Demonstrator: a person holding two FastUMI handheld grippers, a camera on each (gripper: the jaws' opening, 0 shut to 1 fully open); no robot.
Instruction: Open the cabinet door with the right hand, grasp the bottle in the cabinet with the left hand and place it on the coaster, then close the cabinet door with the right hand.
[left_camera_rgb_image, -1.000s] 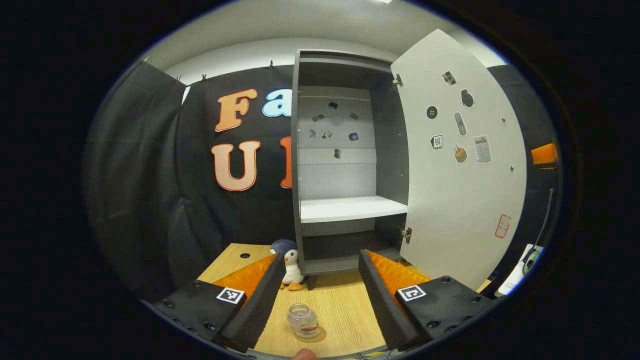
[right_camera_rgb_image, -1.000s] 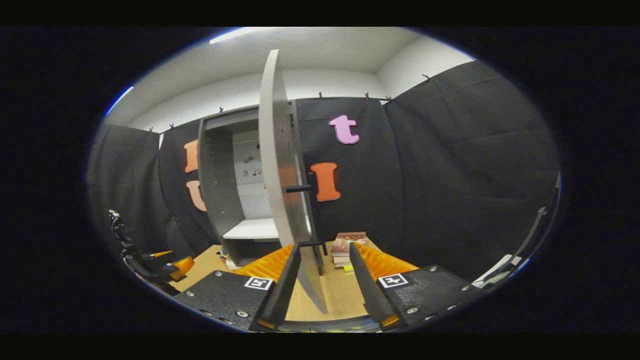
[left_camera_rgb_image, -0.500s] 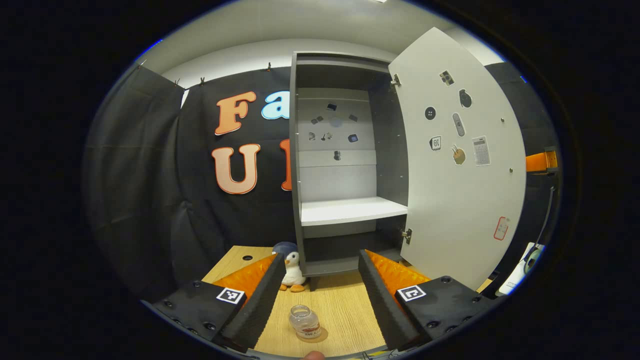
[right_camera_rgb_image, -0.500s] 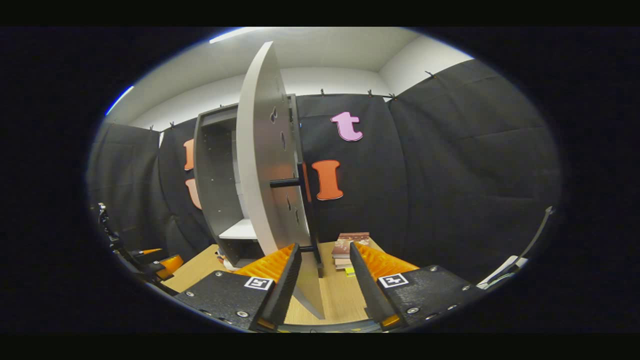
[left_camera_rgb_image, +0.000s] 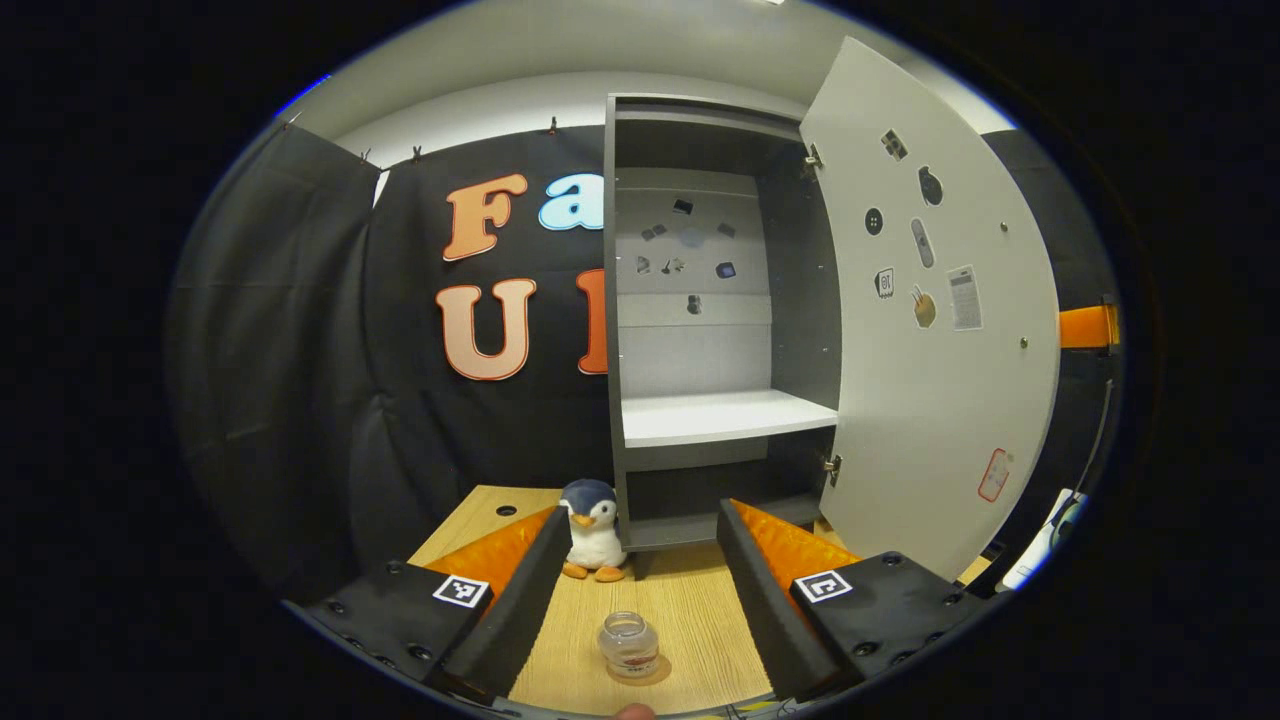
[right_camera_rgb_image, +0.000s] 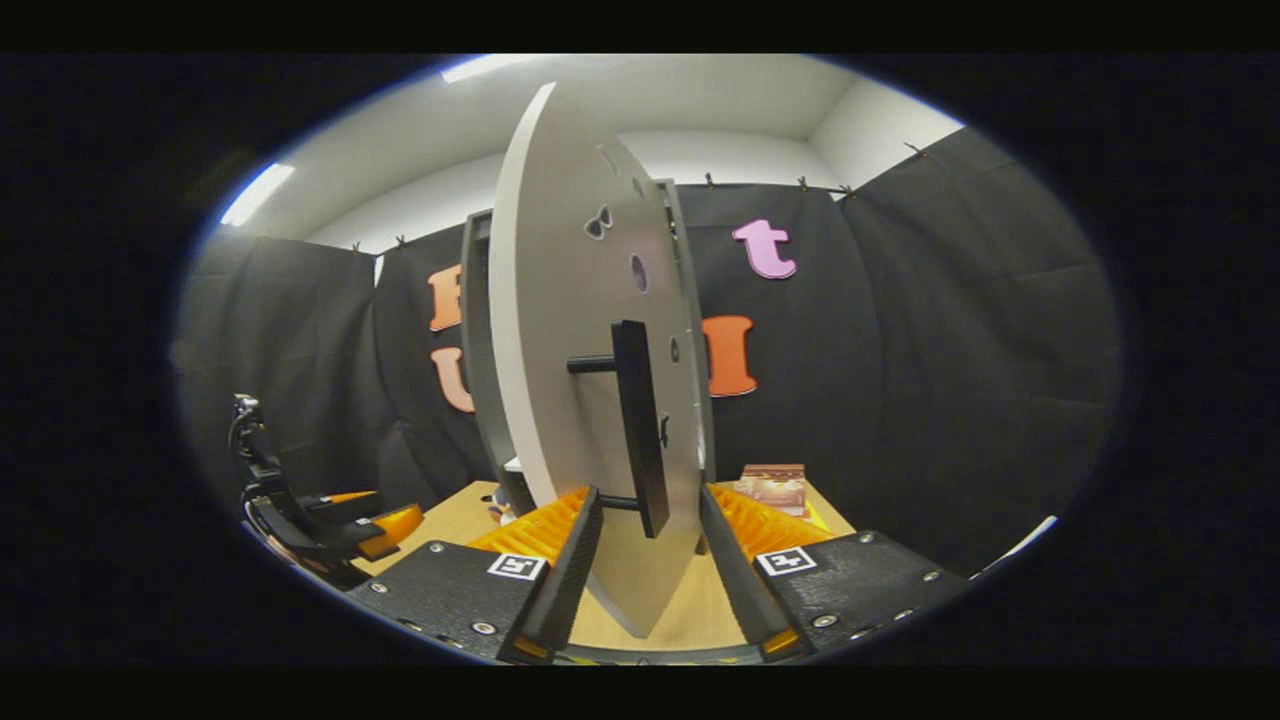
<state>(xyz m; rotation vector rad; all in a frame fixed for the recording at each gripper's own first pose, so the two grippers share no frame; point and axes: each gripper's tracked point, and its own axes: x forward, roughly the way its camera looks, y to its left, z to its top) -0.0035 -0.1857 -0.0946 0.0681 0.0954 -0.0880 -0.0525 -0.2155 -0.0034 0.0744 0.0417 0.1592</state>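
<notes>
bottle, a small clear glass jar (left_camera_rgb_image: 629, 644), already sits on its round coaster at 6 o'clock, between our open left hand-held gripper (left_camera_rgb_image: 634, 590). our right hand-held gripper (right_camera_rgb_image: 648, 560), spread, straddles the black bar handle (right_camera_rgb_image: 637, 425) to swing the white cabinet door (right_camera_rgb_image: 570, 350) closed.

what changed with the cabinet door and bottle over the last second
In the right gripper view the cabinet door has swung toward closing, showing more of its outer face and black handle, which stands between the open right tongs. The bottle stayed on its coaster, between the open left tongs.
</notes>
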